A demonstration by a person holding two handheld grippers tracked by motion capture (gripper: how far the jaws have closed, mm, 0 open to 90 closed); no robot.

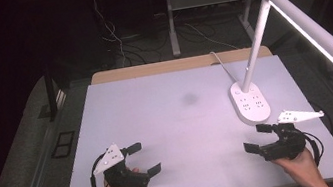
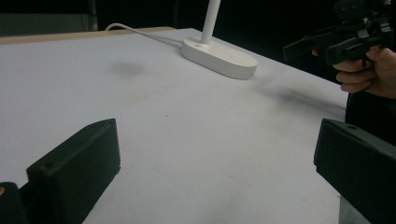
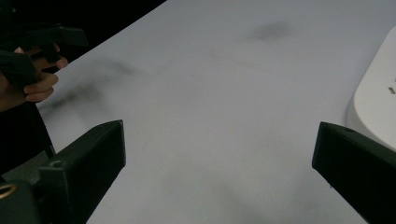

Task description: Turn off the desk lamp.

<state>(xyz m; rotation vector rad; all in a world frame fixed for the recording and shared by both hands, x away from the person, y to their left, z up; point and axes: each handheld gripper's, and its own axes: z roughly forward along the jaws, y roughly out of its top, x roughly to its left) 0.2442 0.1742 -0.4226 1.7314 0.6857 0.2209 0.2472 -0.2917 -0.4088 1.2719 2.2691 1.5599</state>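
A person's hands hold two black grippers low over a white table (image 1: pixel 179 122). Near the front left, my left gripper (image 1: pixel 143 158) stands open, its jaws pointing toward the table's middle with nothing between them. In the left gripper view its jaws stand wide apart over bare table (image 2: pixel 210 149), and the right gripper (image 2: pixel 345 39) in its hand appears far off at the upper right. My right gripper (image 1: pixel 257 137) is open at the front right, jaws pointing left, empty. In the right gripper view the left gripper (image 3: pixel 42 39) and its hand appear at the upper left.
A white desk lamp stands at the right, its oval base (image 1: pixel 250 102) just beyond the right gripper, its lit bar (image 1: pixel 319 34) reaching out over the right edge. Its base (image 2: pixel 219 57) (image 3: pixel 376 100) and cord (image 2: pixel 140 31) show in the gripper views. A faint dark smudge (image 1: pixel 189 99) marks the table's middle.
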